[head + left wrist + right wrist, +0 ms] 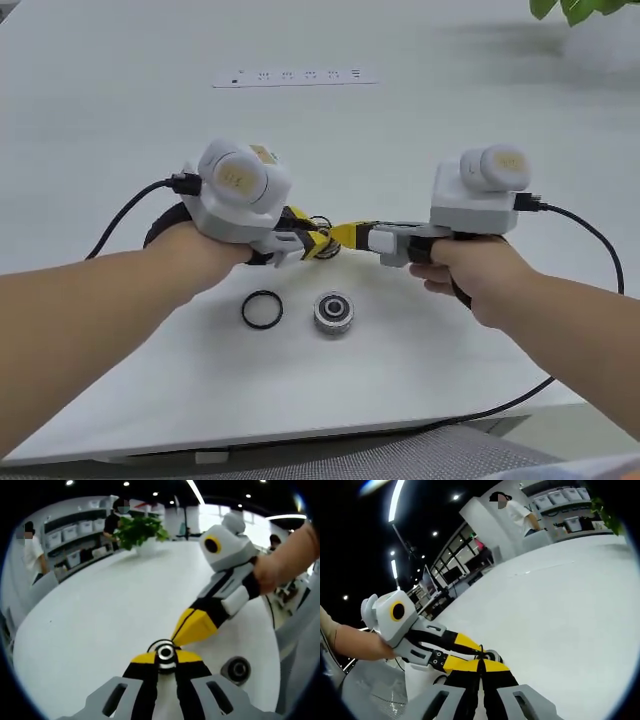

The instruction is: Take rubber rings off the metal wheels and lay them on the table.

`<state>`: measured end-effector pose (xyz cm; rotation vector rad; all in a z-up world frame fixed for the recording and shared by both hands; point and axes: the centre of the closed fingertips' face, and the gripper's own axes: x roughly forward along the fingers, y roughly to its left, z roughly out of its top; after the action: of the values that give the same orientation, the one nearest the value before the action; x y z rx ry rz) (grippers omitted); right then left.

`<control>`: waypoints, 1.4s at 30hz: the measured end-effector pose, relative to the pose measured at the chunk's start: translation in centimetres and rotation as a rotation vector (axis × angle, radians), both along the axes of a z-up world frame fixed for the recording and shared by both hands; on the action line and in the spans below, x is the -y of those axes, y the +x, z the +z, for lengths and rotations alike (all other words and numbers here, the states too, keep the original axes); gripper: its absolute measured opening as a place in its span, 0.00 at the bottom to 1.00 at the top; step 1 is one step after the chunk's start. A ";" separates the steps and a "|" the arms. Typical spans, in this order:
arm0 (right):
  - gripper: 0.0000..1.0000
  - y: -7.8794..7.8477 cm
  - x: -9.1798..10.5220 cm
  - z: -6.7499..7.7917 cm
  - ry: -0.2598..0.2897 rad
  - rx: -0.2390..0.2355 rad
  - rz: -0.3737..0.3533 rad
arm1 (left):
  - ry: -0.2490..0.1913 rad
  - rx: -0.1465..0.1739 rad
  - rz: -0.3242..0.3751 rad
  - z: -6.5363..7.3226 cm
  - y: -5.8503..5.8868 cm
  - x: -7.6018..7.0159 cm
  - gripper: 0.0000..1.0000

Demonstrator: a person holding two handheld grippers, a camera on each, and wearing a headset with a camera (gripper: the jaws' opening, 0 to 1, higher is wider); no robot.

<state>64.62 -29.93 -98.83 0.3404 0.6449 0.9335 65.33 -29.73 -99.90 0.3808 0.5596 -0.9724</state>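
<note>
Looking down in the head view, your left gripper (314,243) and right gripper (347,236) meet tip to tip over the white table (120,120). A loose black rubber ring (262,309) and a bare round metal wheel (333,311) lie nearer you. In the left gripper view, its jaws clamp a small silver ringed wheel (165,655), and the right gripper's closed jaws touch it from the right. In the right gripper view, that wheel sits just beyond your closed jaws; whether they pinch rubber, you cannot tell.

Matt black round rubber ring (262,309); shiny silver metal wheel (333,311); smooth white tabletop (420,130), soft sheen; second shiny metal wheel (165,655).
</note>
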 end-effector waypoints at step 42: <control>0.00 -0.8 -0.8 2.5 0.030 -0.002 0.019 | -0.128 0.029 -0.057 5.5 -3.0 -1.5 0.36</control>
<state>63.77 -29.15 -96.37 0.3626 0.6375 0.9617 62.38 -28.22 -94.39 0.2968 0.4601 -1.0500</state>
